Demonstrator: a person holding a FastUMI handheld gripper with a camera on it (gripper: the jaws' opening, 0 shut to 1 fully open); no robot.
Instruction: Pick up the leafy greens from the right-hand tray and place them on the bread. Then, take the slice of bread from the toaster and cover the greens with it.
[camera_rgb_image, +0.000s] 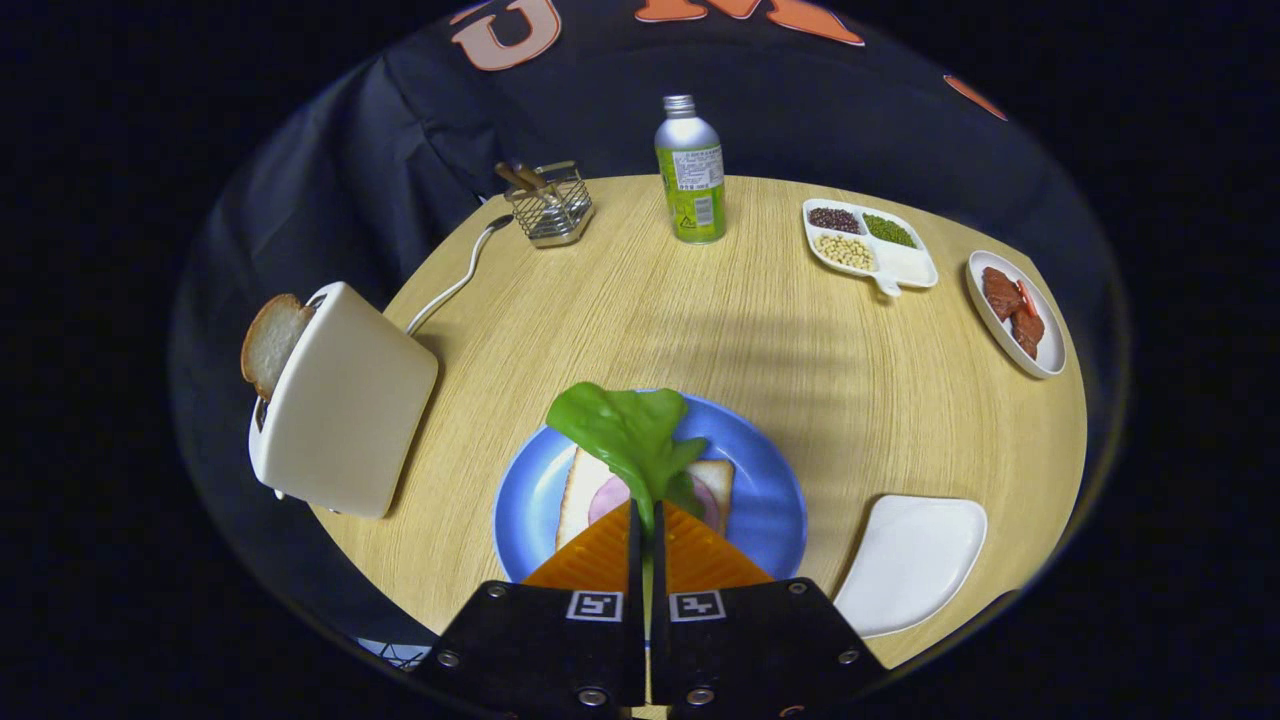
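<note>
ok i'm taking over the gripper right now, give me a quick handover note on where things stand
Gripper: shut on the green leafy lettuce, gripped by its stem and held over the round blue plate.
On that plate lies a slice of white bread with a pink ham slice on it.
The white tray to the right of the fingers has had the greens taken from it.
The second toasted bread slice stands in the cream toaster, left of the plate.
Done: greens picked up.
Left: release the greens onto the bread, then fetch the toaster slice and cover them.
</note>
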